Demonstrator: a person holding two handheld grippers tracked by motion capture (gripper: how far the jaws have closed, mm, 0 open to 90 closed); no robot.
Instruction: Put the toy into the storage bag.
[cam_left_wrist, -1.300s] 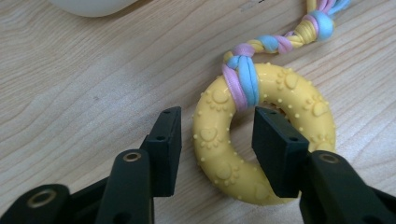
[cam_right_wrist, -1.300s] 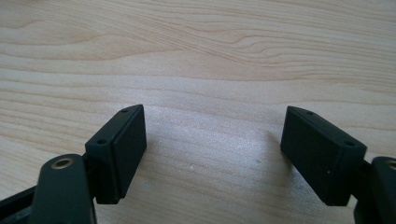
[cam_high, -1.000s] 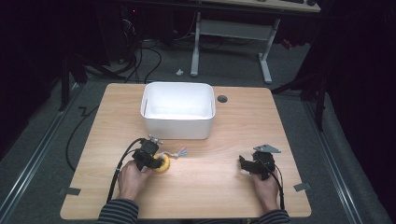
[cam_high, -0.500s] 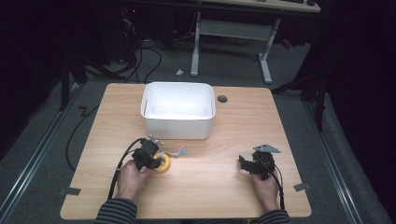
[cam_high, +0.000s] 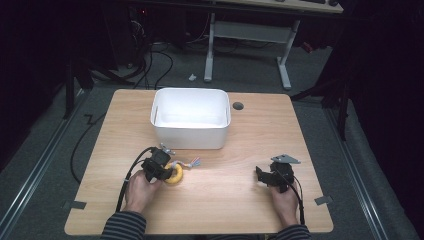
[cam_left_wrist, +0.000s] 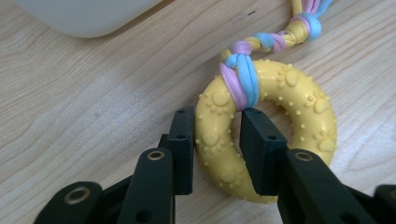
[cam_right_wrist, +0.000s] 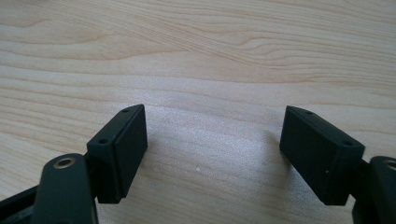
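Observation:
A yellow rubber ring toy (cam_left_wrist: 266, 130) with raised paw prints lies on the wooden table (cam_high: 235, 200), left of centre in the high view (cam_high: 175, 175). A pink, blue and yellow braided rope (cam_left_wrist: 275, 39) is knotted through it and trails toward the bin. My left gripper (cam_left_wrist: 217, 140) is shut on the ring's near side; its jaws have just been closing, one pad outside the ring, the other in its hole. In the high view my left gripper (cam_high: 162, 169) rests low on the table. My right gripper (cam_right_wrist: 212, 149) stands open over bare wood, at the table's right (cam_high: 265, 177).
A white plastic bin (cam_high: 190, 118) stands at the table's back centre, just beyond the toy; its rounded corner (cam_left_wrist: 84, 18) lies close ahead of the left gripper. A cable hole (cam_high: 238, 105) sits to the bin's right. Desk legs and cables lie on the floor behind.
No shift of either hand, the ring toy or the bin shows in the high view.

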